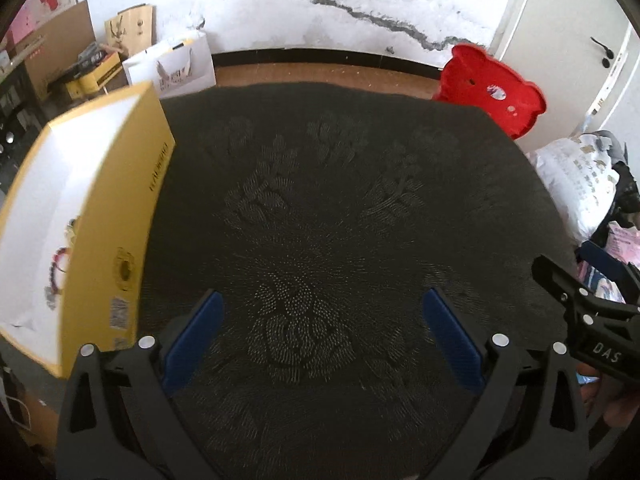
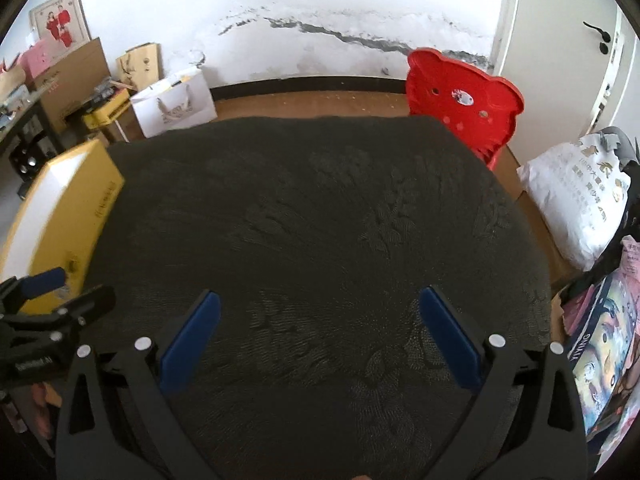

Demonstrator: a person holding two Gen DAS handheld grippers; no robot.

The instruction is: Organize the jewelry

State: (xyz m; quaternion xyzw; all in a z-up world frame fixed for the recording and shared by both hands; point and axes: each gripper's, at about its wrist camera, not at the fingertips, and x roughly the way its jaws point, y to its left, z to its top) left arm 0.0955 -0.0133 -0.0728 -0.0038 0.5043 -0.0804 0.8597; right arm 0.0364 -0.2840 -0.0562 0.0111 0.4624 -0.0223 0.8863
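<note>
Hovering wide open and empty over bare dark bench: left tongs, right tongs; yellow box lengthwise along left edge.

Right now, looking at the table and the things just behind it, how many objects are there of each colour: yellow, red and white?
Yellow: 1, the yellow box standing on the dark tablecloth at its left edge.
Red: 1, the red chair behind the table.
White: 1, the white paper bag on the floor behind the table.
Total: 3
</note>
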